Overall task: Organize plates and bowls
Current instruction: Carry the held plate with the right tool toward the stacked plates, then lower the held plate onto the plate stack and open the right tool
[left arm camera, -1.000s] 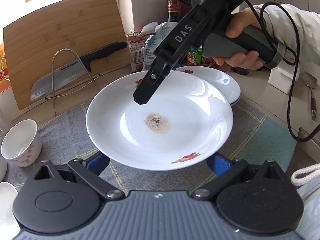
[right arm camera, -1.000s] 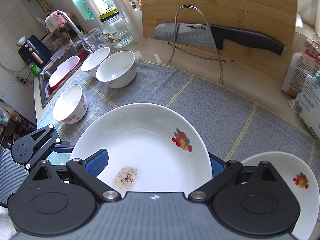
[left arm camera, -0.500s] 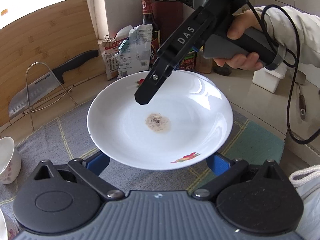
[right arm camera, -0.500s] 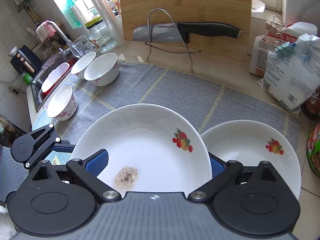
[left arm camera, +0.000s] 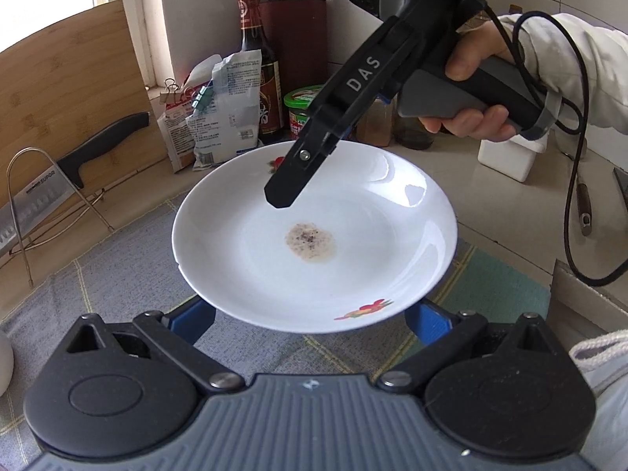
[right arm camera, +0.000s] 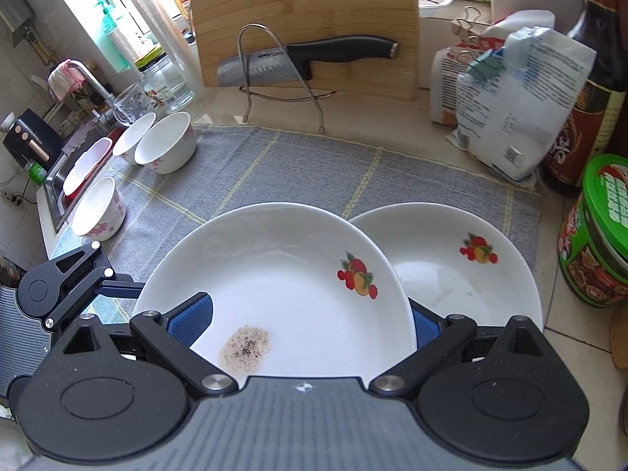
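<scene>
Carried rightward since a second ago: held plate (right arm camera: 282, 274) now overlaps the rim of a second plate (right arm camera: 471, 271) that lies flat on the grey mat (right arm camera: 314, 165), where before only a sliver of that plate showed.

Both tools are under or at the held plate. Left gripper (left arm camera: 310, 316): blue pads sit wide apart beneath the near rim; whether they bear on it, cannot tell. Right gripper (right arm camera: 310, 320): one blue pad lies over the plate's inner face, the other hidden beyond the rim; spread or pinching, cannot tell. From the left view one black finger of it reaches down over the plate's far side.

Held plate is off the mat, slightly tilted, with a brown speckled residue patch (left arm camera: 310, 241) near centre. Fruit print on rim.

Handling, judged: glazed ceramic, stiff, moderately heavy, slick, chips on hard contact. Best hold is across the rim, pad above and pad below, well away from the wet patch. Set down level onto the second plate, slowly; rim-to-rim knock is the risk.

Four bowls (right arm camera: 168, 149) wait at the mat's far-left edge, near the sink.
</scene>
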Available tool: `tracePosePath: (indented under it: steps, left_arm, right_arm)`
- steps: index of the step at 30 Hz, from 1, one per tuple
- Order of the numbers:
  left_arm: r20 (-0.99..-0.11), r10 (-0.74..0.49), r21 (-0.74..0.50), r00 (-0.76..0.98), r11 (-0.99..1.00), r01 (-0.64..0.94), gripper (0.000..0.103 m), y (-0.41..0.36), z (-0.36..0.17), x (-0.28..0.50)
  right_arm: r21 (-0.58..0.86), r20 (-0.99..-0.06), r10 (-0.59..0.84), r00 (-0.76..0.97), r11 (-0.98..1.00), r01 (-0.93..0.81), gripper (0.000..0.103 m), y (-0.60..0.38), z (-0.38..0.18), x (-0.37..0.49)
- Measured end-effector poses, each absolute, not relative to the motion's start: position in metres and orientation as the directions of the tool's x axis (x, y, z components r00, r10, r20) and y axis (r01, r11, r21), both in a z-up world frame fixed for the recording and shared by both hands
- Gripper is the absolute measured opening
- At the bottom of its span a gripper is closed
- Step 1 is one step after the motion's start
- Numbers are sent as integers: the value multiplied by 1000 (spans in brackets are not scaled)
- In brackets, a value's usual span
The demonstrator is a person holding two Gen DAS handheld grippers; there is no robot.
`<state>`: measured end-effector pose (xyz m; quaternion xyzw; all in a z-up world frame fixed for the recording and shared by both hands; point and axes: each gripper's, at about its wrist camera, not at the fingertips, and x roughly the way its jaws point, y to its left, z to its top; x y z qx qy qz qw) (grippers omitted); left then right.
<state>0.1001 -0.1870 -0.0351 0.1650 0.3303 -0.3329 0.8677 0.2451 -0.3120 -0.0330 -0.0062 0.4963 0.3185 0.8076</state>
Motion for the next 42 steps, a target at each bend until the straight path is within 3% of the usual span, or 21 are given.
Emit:
tracePosePath:
  steps: [42]
  left_arm:
    - [-714,-493,35,498,684,728,102,-224,-52,145]
  right_arm:
    - [330,-809,486,330,840,-431,102,-363,-54,277]
